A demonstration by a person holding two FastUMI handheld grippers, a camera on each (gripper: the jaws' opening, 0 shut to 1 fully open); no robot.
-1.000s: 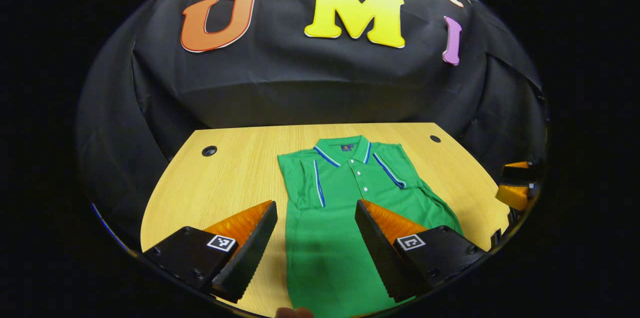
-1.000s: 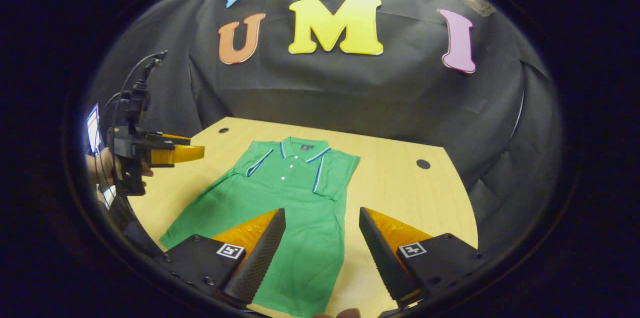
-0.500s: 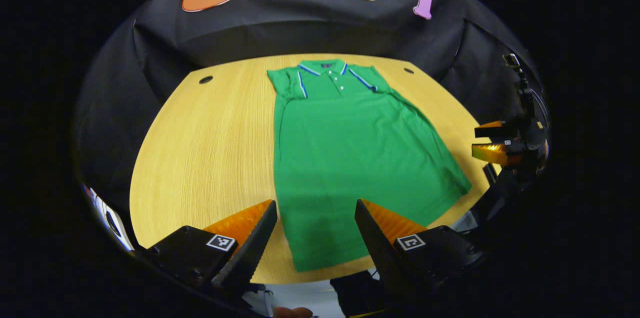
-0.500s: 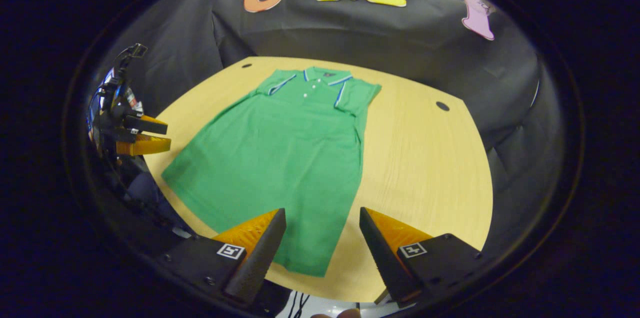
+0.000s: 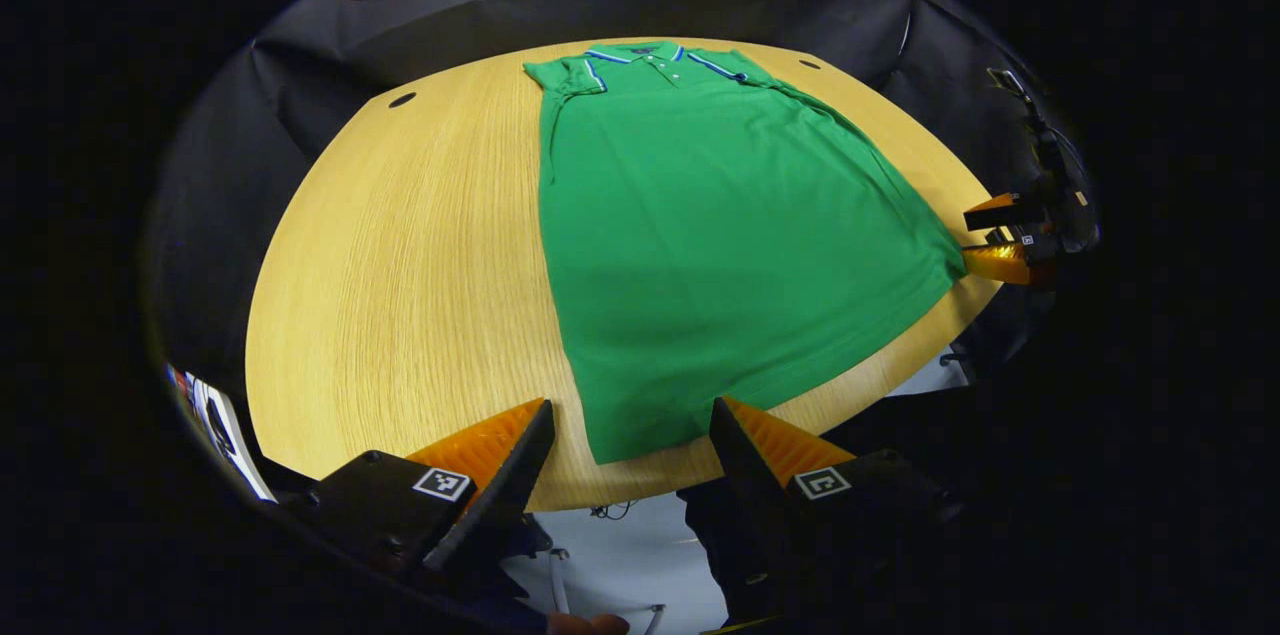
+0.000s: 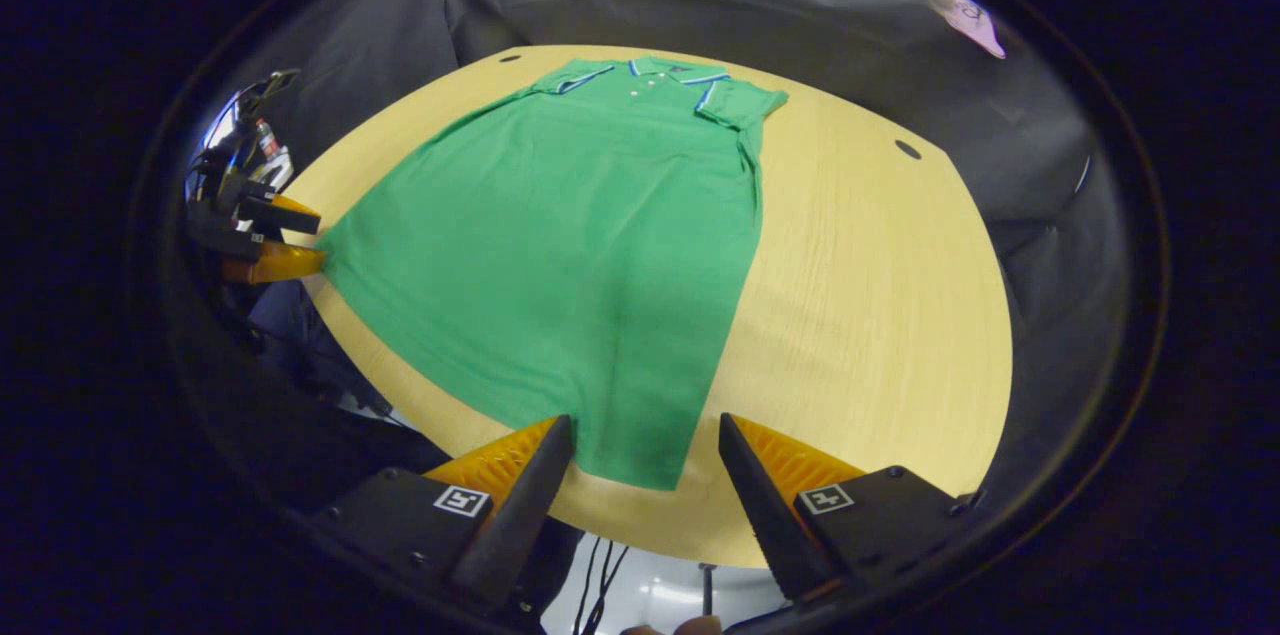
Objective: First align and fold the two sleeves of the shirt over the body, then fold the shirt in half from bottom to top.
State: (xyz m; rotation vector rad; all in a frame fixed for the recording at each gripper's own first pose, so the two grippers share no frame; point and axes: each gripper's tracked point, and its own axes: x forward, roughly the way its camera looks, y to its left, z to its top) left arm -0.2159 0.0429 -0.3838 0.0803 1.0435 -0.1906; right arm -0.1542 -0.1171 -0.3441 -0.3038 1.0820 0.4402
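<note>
Both tools are released, jaws spread wide and holding nothing: the left tool [image 5: 632, 435] hangs just short of the near-left hem corner of the green shirt [image 5: 720, 225], and the right tool [image 6: 645, 450] hangs just short of the near-right hem corner, each corner lying in line with the gap between its fingers. Seen from the left tool, the other tool shows far off to the right at the shirt's opposite corner. The shirt lies flat on the wooden tabletop [image 5: 400, 265], collar away from the tools, hem close to the near edge; both sleeves appear already folded over the body, so the step in hand looks like the bottom-to-top fold. To do it well, each tool should probably slide forward low until the hem corner sits between the fingers, pinch every layer at once, and the two should lift together and carry the hem evenly toward the collar, so the crease runs straight and the sleeves stay tucked. Thin cloth lying flat may be hard to get a finger under; working from the tabletop's edge, where the hem nearly overhangs, should help. Beyond the shirt the tabletop carries two dark cable holes [image 6: 908, 149], well apart from the cloth. Below the near edge, cables and a pale floor show; nothing seems to block the path.
</note>
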